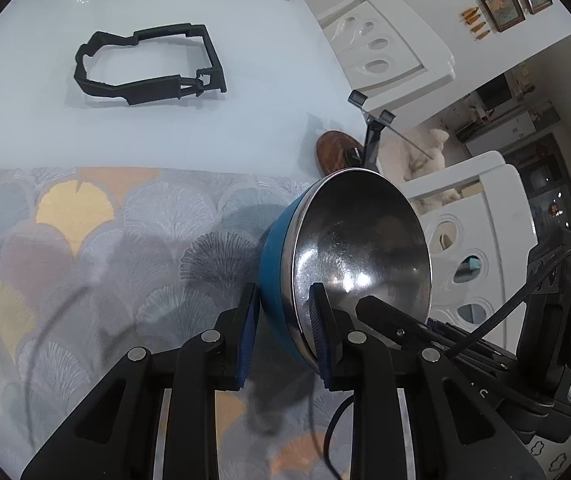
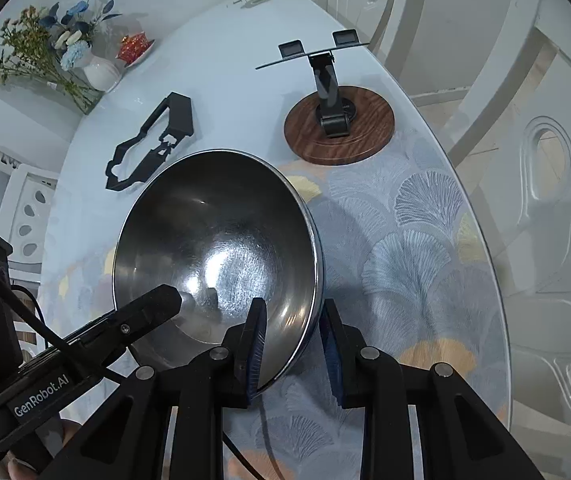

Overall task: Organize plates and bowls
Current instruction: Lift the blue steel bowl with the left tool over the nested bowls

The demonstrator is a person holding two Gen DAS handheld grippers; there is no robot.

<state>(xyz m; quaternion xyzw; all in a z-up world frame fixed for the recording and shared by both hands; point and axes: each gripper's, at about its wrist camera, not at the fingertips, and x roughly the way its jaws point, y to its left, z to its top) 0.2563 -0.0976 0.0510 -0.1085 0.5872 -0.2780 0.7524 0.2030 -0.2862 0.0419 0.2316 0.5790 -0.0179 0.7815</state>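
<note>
Both grippers pinch the bowl's rim: left gripper (image 1: 283,336) and right gripper (image 2: 293,344) each clamp the wall of the steel bowl (image 2: 221,248) (blue outside), tilted above the patterned mat (image 2: 405,248) near the wooden-based stand (image 2: 339,126), probably sharing its weight.

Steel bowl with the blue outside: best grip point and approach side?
Grip the rim wall, one finger inside and one outside. The bowl is tilted, thin-walled and too wide to span, so the rim is the only pinchable part. Both claws do this now: the left claw straddles its near rim, the right claw the rim on the opposite side. Come in from the near edge, along the fingers.
</note>
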